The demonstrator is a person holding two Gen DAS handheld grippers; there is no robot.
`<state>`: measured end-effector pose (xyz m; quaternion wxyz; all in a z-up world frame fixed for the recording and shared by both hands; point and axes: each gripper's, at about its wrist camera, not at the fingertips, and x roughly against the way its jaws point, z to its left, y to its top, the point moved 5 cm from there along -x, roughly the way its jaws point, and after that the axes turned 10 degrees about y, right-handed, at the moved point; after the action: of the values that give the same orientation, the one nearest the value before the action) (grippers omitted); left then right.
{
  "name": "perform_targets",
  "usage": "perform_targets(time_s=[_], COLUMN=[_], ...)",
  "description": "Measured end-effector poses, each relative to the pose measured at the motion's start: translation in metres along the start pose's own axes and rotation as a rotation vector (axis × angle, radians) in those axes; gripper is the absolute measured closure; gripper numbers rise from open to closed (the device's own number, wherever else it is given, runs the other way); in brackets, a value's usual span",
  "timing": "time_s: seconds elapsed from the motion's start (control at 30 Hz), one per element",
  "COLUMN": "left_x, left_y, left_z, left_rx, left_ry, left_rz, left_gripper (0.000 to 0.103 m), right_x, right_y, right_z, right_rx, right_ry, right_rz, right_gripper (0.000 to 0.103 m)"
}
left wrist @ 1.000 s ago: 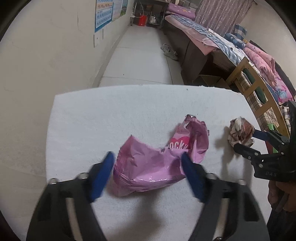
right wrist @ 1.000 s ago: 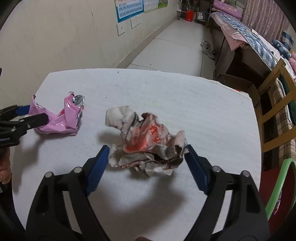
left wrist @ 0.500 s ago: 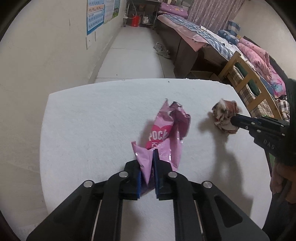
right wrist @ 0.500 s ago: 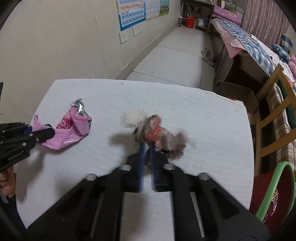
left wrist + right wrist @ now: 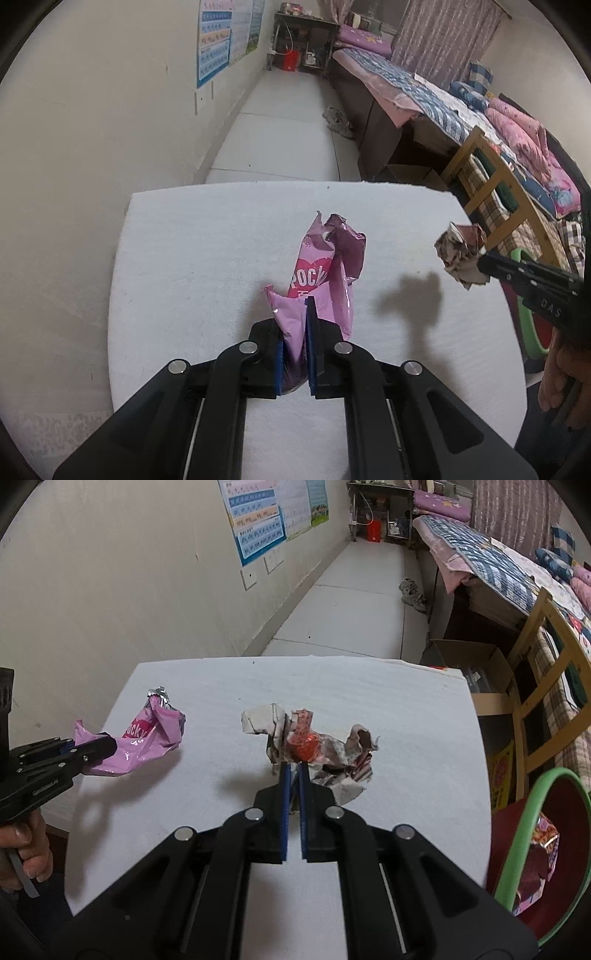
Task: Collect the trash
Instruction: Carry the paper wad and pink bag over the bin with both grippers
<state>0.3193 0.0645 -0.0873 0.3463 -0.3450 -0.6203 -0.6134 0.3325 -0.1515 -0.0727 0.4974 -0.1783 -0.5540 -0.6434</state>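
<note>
Left gripper (image 5: 294, 325) clamps the pink wrapper (image 5: 325, 269) at frame centre; right gripper (image 5: 293, 775) clamps crumpled paper (image 5: 325, 753). Table (image 5: 406, 709) edge lies lower right, beside bin (image 5: 535, 812).

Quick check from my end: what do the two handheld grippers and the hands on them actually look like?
Both the left gripper and right gripper are matte black linkage frames with round silver pivot pins and flat blue pads on their fingers. Each body carries small pale lettering, too small to read reliably. Bare hands hold the grips; no cables show.
</note>
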Motion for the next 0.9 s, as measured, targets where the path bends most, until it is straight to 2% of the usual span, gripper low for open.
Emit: perform_targets(time_s=[0.5, 0.9], left_x=[0.055, 0.073], left_y=[0.005, 0.01], left_z=[-0.05, -0.119], left_rx=[-0.027, -0.093], left_ry=[-0.014, -0.071], left_rz=[-0.064, -0.081], left_gripper=[0.097, 0.097], right_x=[0.064, 0.111], right_y=[-0.014, -0.025], right_z=[-0.004, -0.047], right_rx=[-0.007, -0.059], right_ry=[0.014, -0.027], right_rz=[-0.075, -0.129], right_gripper=[0.098, 0.098])
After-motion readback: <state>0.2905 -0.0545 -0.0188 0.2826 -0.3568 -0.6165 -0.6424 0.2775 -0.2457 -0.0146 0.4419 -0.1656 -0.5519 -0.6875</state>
